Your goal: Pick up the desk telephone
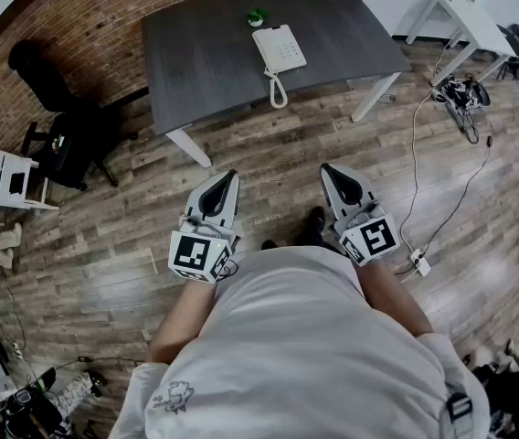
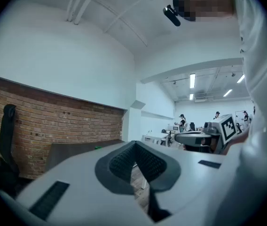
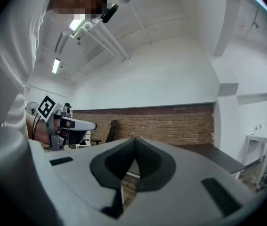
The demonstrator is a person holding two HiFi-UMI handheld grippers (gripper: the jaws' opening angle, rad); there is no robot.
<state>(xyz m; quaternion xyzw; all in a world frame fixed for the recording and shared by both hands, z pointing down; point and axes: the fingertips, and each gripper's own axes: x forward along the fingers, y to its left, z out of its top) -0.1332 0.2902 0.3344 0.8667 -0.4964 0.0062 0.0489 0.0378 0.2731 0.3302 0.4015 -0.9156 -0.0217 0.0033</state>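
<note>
A white desk telephone lies on the dark grey table near its front edge, its handset hanging over that edge on a coiled cord. My left gripper and right gripper are held level in front of the person's body, well short of the table, side by side. Both are shut with nothing between the jaws. In the left gripper view the left gripper points at the table; the right gripper view shows the right gripper facing the brick wall.
A black office chair stands left of the table by the brick wall. A small green object sits behind the phone. A white table and cables lie at the right. Wooden floor lies between me and the table.
</note>
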